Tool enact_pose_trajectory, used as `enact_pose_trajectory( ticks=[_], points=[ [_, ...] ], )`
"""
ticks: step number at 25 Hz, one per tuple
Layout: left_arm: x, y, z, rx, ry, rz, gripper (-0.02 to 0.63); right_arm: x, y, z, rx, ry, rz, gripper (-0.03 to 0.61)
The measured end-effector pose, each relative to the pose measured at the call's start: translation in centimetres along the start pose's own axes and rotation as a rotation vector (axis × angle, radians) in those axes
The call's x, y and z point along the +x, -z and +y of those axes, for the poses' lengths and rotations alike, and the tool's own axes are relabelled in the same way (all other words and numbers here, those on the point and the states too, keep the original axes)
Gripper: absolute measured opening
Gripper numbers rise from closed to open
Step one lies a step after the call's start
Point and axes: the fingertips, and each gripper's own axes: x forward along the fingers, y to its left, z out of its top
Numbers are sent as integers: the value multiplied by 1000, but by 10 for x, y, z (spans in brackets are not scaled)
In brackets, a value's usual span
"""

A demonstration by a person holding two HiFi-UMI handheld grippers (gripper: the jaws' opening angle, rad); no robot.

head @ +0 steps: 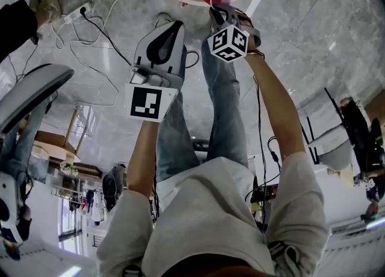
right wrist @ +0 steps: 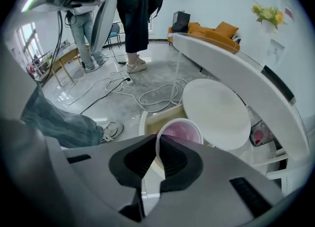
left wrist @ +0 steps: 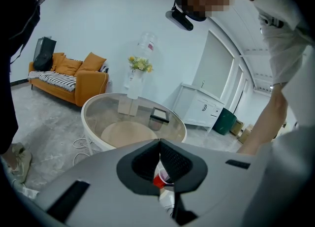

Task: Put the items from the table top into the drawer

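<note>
Red cup, pinkish inside, upright at frame centre, held by its rim, above open pale drawer.

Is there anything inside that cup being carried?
Empty: the right gripper view looks straight into the cup and shows only its bare pinkish inside.

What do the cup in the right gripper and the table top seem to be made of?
The cup looks like thin glossy plastic, pinkish inside with a white rim. The table top is probably clear glass: the shelf below shows through it.
</note>
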Motion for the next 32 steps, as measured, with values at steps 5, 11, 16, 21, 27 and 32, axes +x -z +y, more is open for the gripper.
enact_pose_trajectory(
  ticks=[5, 11, 16, 21, 27, 32],
  points=[
    [-1, 10, -1, 2, -4, -17, 15, 17, 1, -8, 10, 4, 33, 38],
    [-7, 27, -5, -4, -17, -32, 15, 39, 9, -14, -18, 6, 54, 38],
    [-18, 52, -1, -32, -37, -13, 15, 67, 22, -16, -2, -2, 99, 38],
    [-28, 70, -1, -56, -63, -2, 15, 96, 31, -26, -18, 6, 161, 38],
    [-30, 85, 6, -85, -95, 12, 15, 125, 29, -33, 130, -46, 128, 40],
    [-25, 94, 9, -94, -113, 16, 15, 141, 29, -29, 292, -91, 98, 40]
  ],
)
